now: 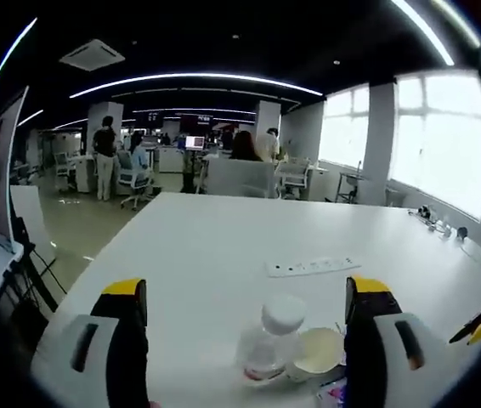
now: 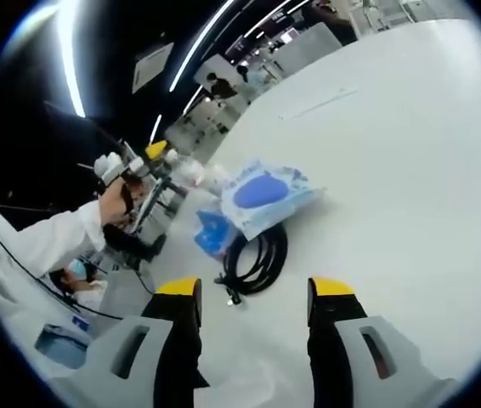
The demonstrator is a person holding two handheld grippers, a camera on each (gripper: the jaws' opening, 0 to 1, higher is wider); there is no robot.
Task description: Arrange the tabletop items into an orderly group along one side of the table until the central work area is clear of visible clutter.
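- Left gripper [image 1: 245, 310]: jaws spread wide, nothing between them, hovering above the white table [image 1: 223, 246].
- In the left gripper view, a clear plastic bottle [image 1: 270, 340] with a white cap lies between the jaws and beyond the tips. A small white bowl [image 1: 319, 353] sits just beside the bottle, apparently touching it.
- A white power strip [image 1: 313, 266] lies flat on the table farther out, apart from the bottle and bowl.
- Right gripper [image 2: 253, 297]: jaws spread, holding nothing.
- In the right gripper view, a coiled black cable [image 2: 257, 259] lies on the table just past the jaw tips.
- A blue-and-white packet [image 2: 266, 195] rests partly over the coil. A smaller blue item [image 2: 212, 234] sits beside it; its type cannot be told.
- The left gripper [image 2: 126, 183] enters the right gripper view from the left, held at the end of a white sleeve [image 2: 49, 238].
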